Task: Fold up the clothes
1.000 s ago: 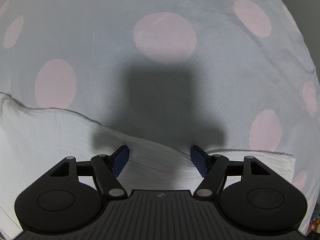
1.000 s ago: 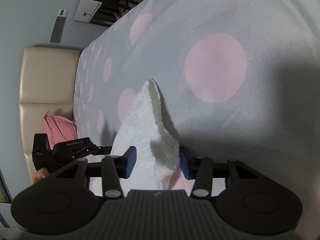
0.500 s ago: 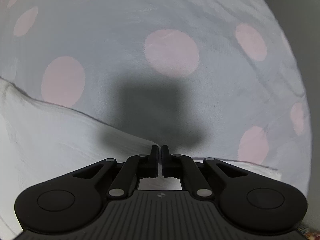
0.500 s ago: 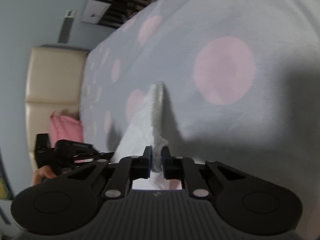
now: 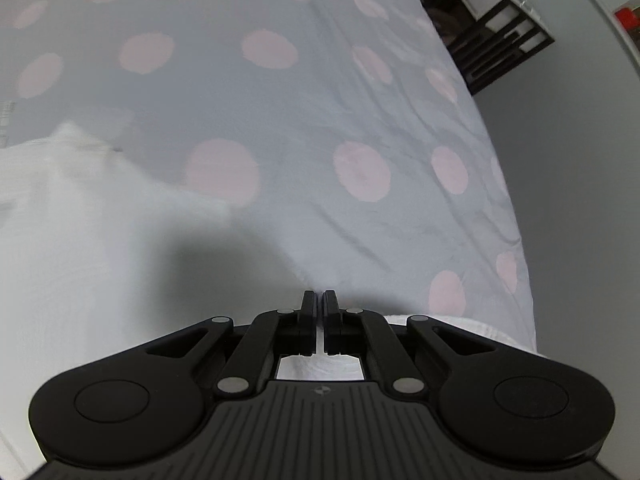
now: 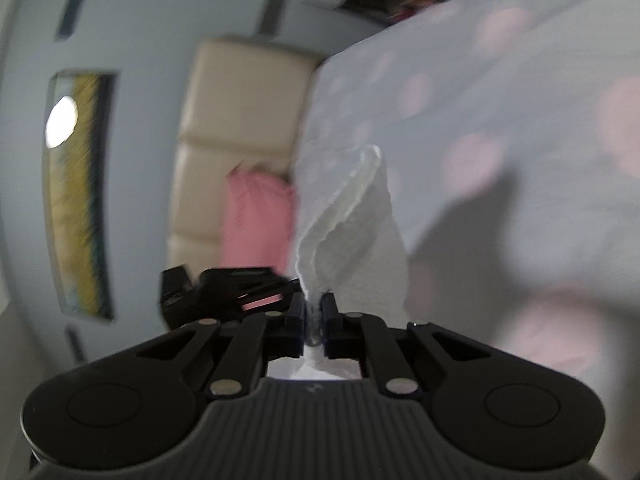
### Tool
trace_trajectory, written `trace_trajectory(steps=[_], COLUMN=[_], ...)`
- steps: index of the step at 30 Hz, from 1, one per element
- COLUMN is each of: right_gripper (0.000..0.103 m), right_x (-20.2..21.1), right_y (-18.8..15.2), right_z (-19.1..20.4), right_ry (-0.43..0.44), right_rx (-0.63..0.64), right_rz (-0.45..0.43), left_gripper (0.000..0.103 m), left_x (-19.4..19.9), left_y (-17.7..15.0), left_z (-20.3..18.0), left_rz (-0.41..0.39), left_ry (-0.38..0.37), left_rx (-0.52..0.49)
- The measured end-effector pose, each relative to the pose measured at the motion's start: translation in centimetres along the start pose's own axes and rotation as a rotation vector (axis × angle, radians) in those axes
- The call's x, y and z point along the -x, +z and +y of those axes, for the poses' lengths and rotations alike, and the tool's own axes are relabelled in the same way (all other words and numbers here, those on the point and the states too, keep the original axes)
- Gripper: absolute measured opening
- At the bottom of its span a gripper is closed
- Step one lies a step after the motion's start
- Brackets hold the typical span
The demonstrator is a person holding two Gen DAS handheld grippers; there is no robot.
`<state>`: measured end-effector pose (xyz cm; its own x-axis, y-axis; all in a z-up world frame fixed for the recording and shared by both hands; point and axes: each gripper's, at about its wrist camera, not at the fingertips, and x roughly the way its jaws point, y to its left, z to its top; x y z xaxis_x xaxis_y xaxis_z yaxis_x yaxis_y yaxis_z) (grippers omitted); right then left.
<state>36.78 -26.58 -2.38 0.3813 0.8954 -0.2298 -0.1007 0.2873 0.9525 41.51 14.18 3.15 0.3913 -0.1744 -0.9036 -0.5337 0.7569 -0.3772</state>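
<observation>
Right gripper is clamped on a bunched edge of the white cloth, which rises from between the fingers in a ruffled peak. Left gripper has its fingers pressed together; white fabric shows under and behind them, but whether any is pinched cannot be told. White cloth spreads blurred to that gripper's left, over the grey bedspread with pink dots. Beyond lie a pink pillow, a cream padded headboard and dark shelving.
</observation>
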Motion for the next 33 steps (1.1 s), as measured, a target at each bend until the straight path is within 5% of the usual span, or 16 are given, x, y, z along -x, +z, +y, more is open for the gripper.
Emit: trace_trajectory(steps=[5, 9, 16, 18, 19, 20, 21, 22, 23, 26, 29, 33], right_gripper=[0.009, 0.009, 0.009, 0.009, 0.01, 0.014, 0.025, 0.052, 0.061, 0.06, 0.06, 0.061], right_x=[-2.7, -5.2, -10.1, -11.3, -11.7, -12.3, -12.9, -13.3, -13.6, -14.2, -14.6, -14.8], right_y=[-3.4, -6.5, -14.7, -17.2, -18.4, -19.7, -21.0, -22.2, -23.3, -25.8, -25.1, -21.0], right_z=[5.0, 7.9, 11.8, 12.3, 12.5, 12.7, 12.9, 13.0, 13.0, 12.8, 12.1, 10.7], right_ry=[0.052, 0.051, 0.059, 0.045, 0.03, 0.011, -0.007, -0.001, 0.016, 0.064, 0.0, -0.13], right_rx=[0.13, 0.221, 0.379, 0.427, 0.458, 0.506, 0.56, 0.59, 0.61, 0.633, 0.64, 0.635], right_rz=[0.135, 0.236, 0.488, 0.558, 0.582, 0.61, 0.64, 0.695, 0.761, 0.888, 0.87, 0.727], left_gripper=[0.001, 0.001, 0.001, 0.012, 0.032, 0.052, 0.053, 0.053, 0.053, 0.053, 0.053, 0.053], left_x=[4.9, 7.6, 8.9, 8.2, 7.7, 7.3, 6.9, 6.8, 6.6, 6.7, 7.4, 8.9], left_y=[-2.4, -4.4, -8.1, -9.0, -9.5, -9.9, -10.3, -10.8, -11.3, -12.6, -13.7, -15.4], left_z=[5.4, 9.8, 17.3, 19.0, 20.0, 20.9, 21.6, 22.2, 22.7, 24.1, 24.8, 24.6], left_rz=[-0.014, -0.016, 0.024, 0.092, 0.132, 0.17, 0.19, 0.196, 0.202, 0.208, 0.196, 0.138], left_ry=[-0.014, 0.068, 0.114, 0.121, 0.13, 0.141, 0.165, 0.195, 0.225, 0.277, 0.278, 0.228], left_rx=[0.029, 0.017, 0.083, 0.095, 0.104, 0.112, 0.113, 0.103, 0.093, 0.075, 0.07, 0.043])
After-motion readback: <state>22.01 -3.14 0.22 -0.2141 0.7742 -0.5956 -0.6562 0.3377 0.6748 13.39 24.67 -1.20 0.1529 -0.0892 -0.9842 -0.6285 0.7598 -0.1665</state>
